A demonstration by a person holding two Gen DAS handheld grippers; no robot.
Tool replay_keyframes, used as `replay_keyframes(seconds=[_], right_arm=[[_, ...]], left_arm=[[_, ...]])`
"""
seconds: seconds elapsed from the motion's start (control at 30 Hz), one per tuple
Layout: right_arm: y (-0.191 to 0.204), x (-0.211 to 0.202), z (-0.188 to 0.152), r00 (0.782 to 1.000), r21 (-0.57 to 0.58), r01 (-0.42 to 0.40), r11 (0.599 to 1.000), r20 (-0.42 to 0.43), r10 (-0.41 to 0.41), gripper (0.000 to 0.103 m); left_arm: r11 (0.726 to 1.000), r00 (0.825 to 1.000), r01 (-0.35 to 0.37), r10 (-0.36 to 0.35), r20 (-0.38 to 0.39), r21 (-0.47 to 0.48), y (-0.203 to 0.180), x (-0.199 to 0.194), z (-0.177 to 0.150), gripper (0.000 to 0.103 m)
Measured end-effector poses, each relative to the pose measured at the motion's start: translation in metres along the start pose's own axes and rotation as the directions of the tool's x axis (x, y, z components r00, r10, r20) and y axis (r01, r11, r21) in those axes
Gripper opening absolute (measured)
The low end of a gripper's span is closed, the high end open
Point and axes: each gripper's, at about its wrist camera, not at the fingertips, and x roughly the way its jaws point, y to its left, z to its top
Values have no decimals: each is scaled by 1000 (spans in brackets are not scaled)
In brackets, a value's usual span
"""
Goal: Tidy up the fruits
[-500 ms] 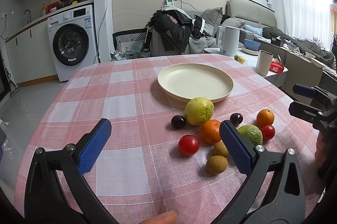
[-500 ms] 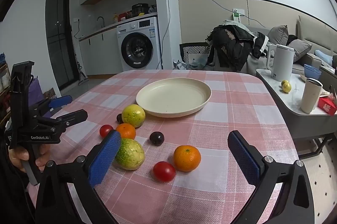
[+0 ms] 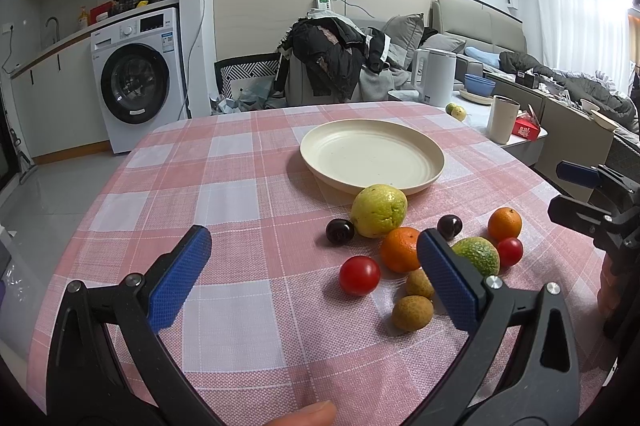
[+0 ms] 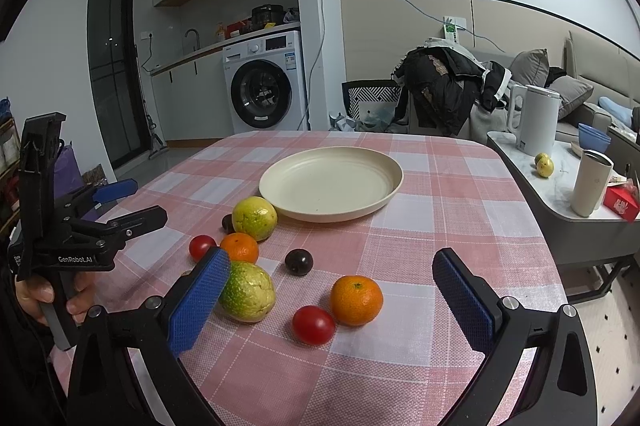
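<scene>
Evidently nothing has yet been organized: the cream plate point(image 4: 390, 181) is seen bare, and every fruit is still laid on the checked tablecloth point(image 4: 420, 378) just in front of it. The left gripper point(image 3: 316, 274) is held wide apart with nothing between its blue pads, and the right gripper point(image 4: 330, 300) is likewise spread wide and unladen above the near fruit. Closest to the plate, seemingly touching its rim, a yellow-green citrus point(image 4: 254, 218) with dimpled skin is found; beside it a dark plum point(image 3: 340, 230) and a small orange point(image 3: 401, 250) are placed. A second dark plum point(image 4: 299, 262), a rough, knobbly green-and-yellow fruit point(image 4: 247, 292), a larger orange point(image 4: 356, 300) with pebbled peel, and a glossy red tomato point(image 4: 313, 324) are grouped nearer the right tongs. Another smooth red tomato point(image 3: 359, 275) and two dull, tan, egg-shaped fruits point(image 3: 412, 313) are visible in the left wrist view. The plate is shown as shallow, round and matte, with faint concentric ridges; the cloth is a woven pink-and-white fabric. By judgement, the whole task remains to be done, and the round, smooth pieces may be expected to roll if nudged.
</scene>
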Motion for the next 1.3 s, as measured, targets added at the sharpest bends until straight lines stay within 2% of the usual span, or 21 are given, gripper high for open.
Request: replay_keyframes(seconds=[0.83, 1.3], right_arm=[[0, 3, -1, 999, -6, 27, 1000, -29, -27, 103], [-4, 12, 0, 996, 17, 68, 998, -63, -67, 103]], left_arm=[[1000, 1000, -3, 3, 4, 12, -3, -2, 4, 102], [1000, 997, -15, 16, -70, 21, -6, 11, 1, 102]])
